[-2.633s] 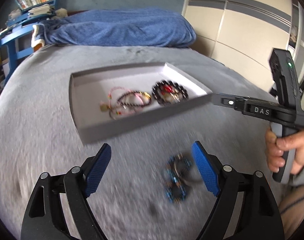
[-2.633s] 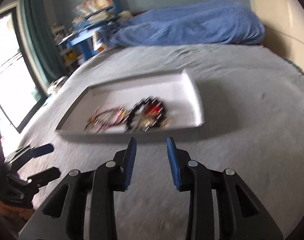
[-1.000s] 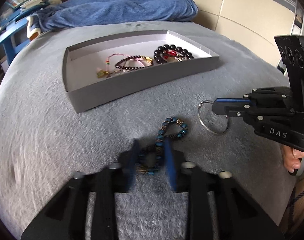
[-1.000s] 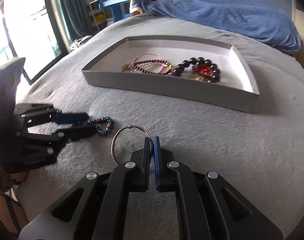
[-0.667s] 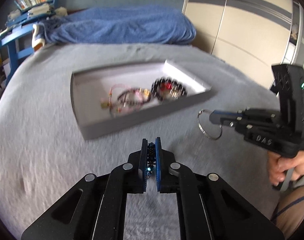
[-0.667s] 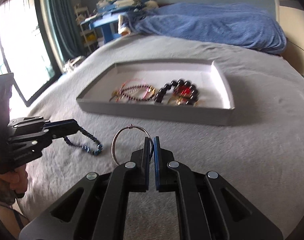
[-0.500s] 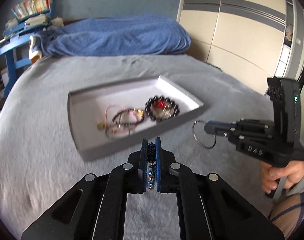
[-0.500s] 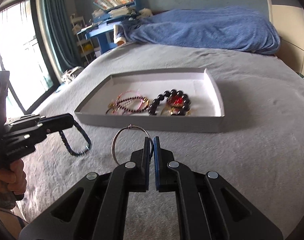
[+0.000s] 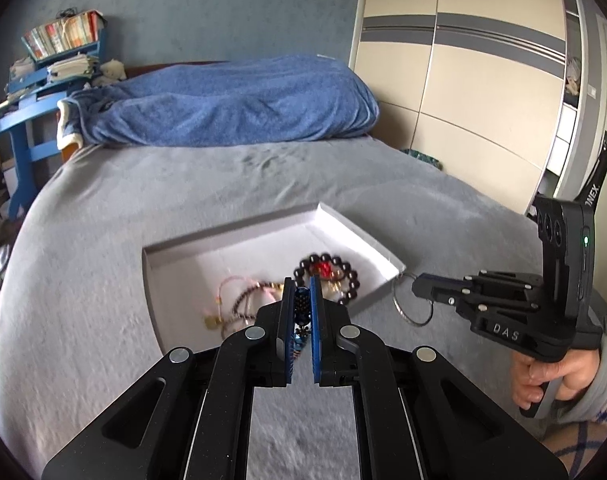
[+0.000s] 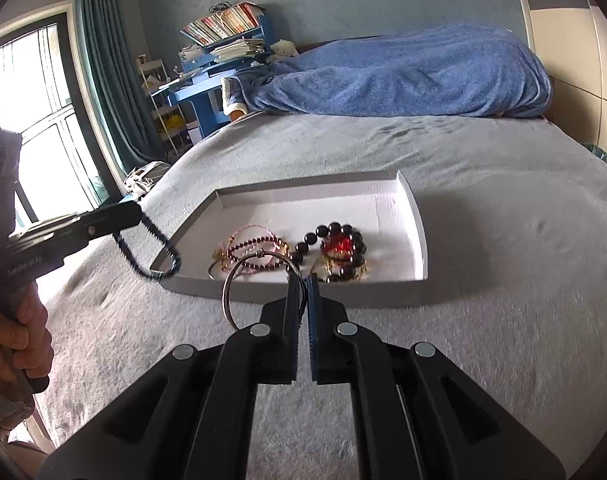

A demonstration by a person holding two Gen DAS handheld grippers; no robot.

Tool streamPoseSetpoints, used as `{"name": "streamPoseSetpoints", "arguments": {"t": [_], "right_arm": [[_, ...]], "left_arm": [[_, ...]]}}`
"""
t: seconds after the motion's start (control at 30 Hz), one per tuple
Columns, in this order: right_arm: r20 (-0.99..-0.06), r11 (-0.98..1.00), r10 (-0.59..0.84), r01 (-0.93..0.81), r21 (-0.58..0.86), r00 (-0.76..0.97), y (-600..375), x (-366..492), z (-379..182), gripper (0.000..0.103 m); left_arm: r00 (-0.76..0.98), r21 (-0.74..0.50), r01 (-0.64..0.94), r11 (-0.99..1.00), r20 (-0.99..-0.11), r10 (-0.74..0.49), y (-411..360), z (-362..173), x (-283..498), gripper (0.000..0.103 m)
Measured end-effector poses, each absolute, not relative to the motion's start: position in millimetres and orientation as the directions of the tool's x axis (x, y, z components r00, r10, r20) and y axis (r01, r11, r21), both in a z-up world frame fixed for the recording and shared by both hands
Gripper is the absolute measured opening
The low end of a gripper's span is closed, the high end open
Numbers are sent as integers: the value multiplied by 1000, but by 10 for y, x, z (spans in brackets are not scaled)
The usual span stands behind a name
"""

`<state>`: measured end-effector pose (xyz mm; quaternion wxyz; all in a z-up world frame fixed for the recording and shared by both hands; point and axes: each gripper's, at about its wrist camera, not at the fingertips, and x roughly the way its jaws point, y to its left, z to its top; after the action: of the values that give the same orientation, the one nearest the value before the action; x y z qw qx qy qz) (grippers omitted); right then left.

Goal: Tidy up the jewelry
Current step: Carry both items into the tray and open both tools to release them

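My left gripper point(image 9: 302, 282) is shut on a blue beaded bracelet point(image 9: 301, 304), which hangs in a loop point(image 10: 151, 252) beside the tray's left corner in the right wrist view. My right gripper point(image 10: 302, 280) is shut on a thin silver ring bangle point(image 10: 233, 280), seen in the left wrist view as a hoop point(image 9: 409, 300) just off the tray's right corner. Both are held above the grey bed. The white tray point(image 10: 417, 224) holds a black bead bracelet with a red charm point(image 10: 339, 246) and pink and dark red strands point(image 10: 249, 250).
A grey blanket point(image 10: 483, 320) covers the bed around the tray. A blue blanket heap point(image 9: 231, 104) lies at the far end. A blue desk with books point(image 10: 219, 60) and a window stand at left; wardrobe doors point(image 9: 463, 80) at right. A hand point(image 9: 539, 376) grips the right handle.
Both grippers have risen off the bed and moved toward the tray, each carrying its piece. The blue bracelet, lying on the blanket a second ago, now hangs from the left gripper.
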<state>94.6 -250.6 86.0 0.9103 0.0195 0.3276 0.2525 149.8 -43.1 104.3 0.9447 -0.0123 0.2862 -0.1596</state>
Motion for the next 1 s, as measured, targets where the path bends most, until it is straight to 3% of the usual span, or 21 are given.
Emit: {"name": "streamPoseSetpoints", "arguments": {"t": [1.0], "right_arm": [[-647,870,456,-459,180,611,-2253,1645,802,4]], "left_arm": [[809,-51,197,979,-555,-192,-336,817,1992,7]]}}
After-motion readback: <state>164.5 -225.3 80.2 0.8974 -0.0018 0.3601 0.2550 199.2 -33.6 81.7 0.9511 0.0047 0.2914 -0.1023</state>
